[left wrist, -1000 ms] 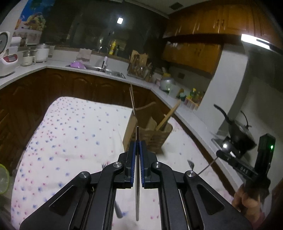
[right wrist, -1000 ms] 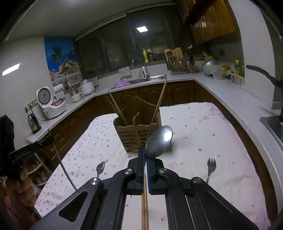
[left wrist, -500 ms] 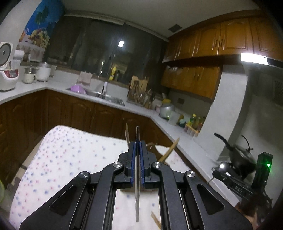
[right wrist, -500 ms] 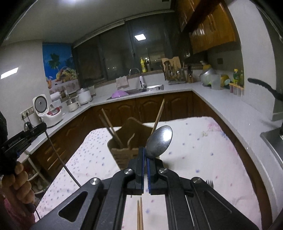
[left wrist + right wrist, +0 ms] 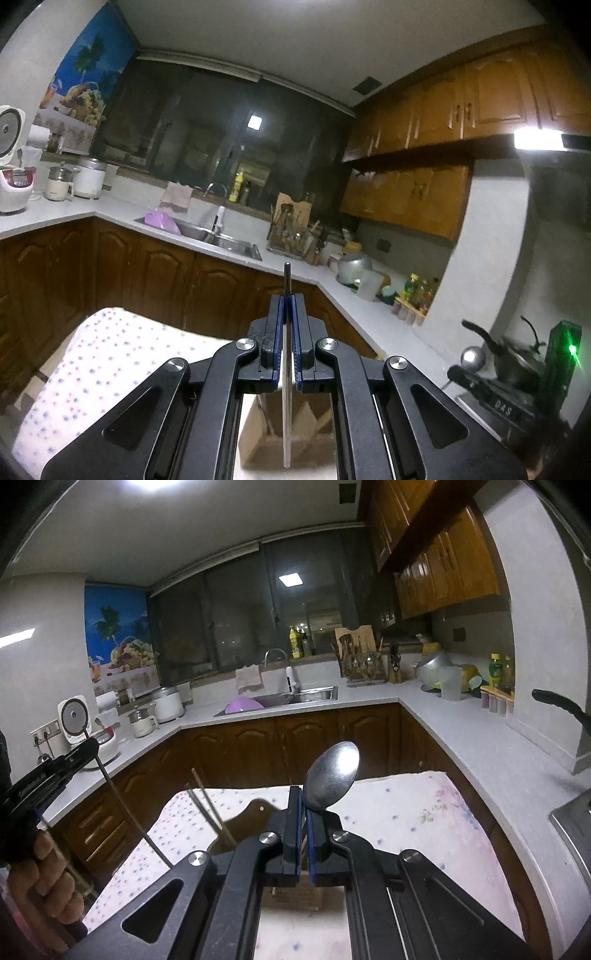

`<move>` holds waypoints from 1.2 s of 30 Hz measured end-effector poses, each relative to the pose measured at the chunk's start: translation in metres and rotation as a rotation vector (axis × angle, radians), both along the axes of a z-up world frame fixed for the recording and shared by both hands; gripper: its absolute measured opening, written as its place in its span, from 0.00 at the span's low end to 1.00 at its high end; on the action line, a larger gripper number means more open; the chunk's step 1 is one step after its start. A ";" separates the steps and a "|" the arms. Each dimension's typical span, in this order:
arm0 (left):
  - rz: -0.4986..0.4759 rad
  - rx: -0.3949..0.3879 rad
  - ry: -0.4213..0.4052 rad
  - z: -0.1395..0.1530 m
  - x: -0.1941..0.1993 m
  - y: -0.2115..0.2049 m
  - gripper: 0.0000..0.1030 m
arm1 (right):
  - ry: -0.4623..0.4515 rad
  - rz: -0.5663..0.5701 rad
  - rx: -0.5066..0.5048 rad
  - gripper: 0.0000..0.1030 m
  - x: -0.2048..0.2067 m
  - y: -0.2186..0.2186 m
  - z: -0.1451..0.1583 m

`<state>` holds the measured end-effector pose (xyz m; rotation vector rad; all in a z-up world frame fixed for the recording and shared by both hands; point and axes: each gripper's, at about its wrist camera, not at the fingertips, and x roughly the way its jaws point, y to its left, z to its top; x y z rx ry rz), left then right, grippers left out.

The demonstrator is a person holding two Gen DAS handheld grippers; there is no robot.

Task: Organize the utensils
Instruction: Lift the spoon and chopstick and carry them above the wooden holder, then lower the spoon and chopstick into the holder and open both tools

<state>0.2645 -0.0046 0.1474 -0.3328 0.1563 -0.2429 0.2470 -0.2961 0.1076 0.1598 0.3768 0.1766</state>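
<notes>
The counter (image 5: 424, 812) with the white dotted cloth fills the lower middle of the right wrist view and shows at the lower left of the left wrist view (image 5: 92, 354); on it stands the wooden utensil holder (image 5: 251, 812), low in the middle of the frame and mostly hidden behind the black arms; in the left wrist view it peeks out between the arms at the bottom (image 5: 266, 439); two wooden chopsticks (image 5: 212, 812) stick up out of its left side, leaning to the upper left; the right hand-held gripper (image 5: 304, 805) sits at the bottom middle of its own view, closed tight on the spoon (image 5: 332, 775); the spoon bowl stands up above the blue pads and leans to the right; the same gripper shows at the lower right of the left wrist view (image 5: 469, 360); the left hand-held gripper (image 5: 287, 306) sits at the bottom middle of its own view, closed tight on a thin metal utensil (image 5: 286, 369), which runs straight up and down through the pads; its tip pokes out above them; in the right wrist view this gripper (image 5: 88, 744) is at the left edge with the person's hand (image 5: 44, 878) around its grip, and the thin metal rod slants down to the right from it.
</notes>
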 end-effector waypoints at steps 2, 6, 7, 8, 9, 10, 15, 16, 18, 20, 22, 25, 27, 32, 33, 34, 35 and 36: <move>0.012 -0.013 -0.004 0.001 0.012 0.000 0.04 | -0.003 -0.007 0.000 0.02 0.010 0.000 -0.001; 0.031 -0.027 -0.015 0.000 0.032 -0.003 0.04 | -0.004 -0.013 0.001 0.02 0.027 -0.002 -0.004; 0.038 -0.022 -0.015 -0.002 0.037 -0.005 0.04 | -0.004 -0.014 0.000 0.02 0.030 -0.001 -0.004; 0.045 -0.017 -0.012 -0.005 0.043 -0.007 0.04 | 0.002 -0.016 -0.002 0.02 0.036 -0.001 -0.007; 0.050 -0.016 -0.003 -0.010 0.048 -0.008 0.04 | 0.005 -0.017 -0.002 0.02 0.039 -0.001 -0.009; 0.056 -0.015 0.005 -0.014 0.052 -0.009 0.04 | 0.013 -0.016 -0.003 0.02 0.045 0.000 -0.013; 0.079 -0.004 0.050 -0.041 0.066 -0.015 0.04 | 0.057 -0.007 -0.017 0.02 0.065 0.007 -0.035; 0.080 0.002 0.065 -0.048 0.069 -0.016 0.04 | 0.070 -0.003 -0.020 0.02 0.068 0.009 -0.040; 0.080 0.015 0.093 -0.060 0.074 -0.019 0.04 | 0.096 0.001 -0.025 0.02 0.073 0.013 -0.052; 0.073 0.020 0.117 -0.070 0.077 -0.018 0.04 | 0.116 0.005 -0.025 0.02 0.076 0.015 -0.060; 0.064 0.030 0.135 -0.077 0.080 -0.021 0.04 | 0.141 0.010 -0.025 0.02 0.080 0.017 -0.069; 0.044 0.053 0.161 -0.087 0.081 -0.027 0.04 | 0.175 0.028 -0.021 0.02 0.085 0.018 -0.079; 0.032 0.069 0.170 -0.091 0.080 -0.032 0.04 | 0.196 0.036 -0.019 0.02 0.087 0.019 -0.085; -0.005 0.106 0.197 -0.101 0.080 -0.041 0.05 | 0.237 0.049 0.010 0.02 0.092 0.018 -0.096; -0.002 0.115 0.191 -0.101 0.078 -0.042 0.05 | 0.243 0.053 0.012 0.02 0.093 0.018 -0.097; -0.003 0.120 0.190 -0.101 0.078 -0.042 0.05 | 0.249 0.055 0.008 0.02 0.093 0.019 -0.099; -0.008 0.122 0.194 -0.101 0.078 -0.042 0.05 | 0.251 0.056 0.006 0.02 0.093 0.020 -0.101; -0.012 0.121 0.198 -0.100 0.078 -0.042 0.05 | 0.256 0.058 0.006 0.02 0.093 0.021 -0.102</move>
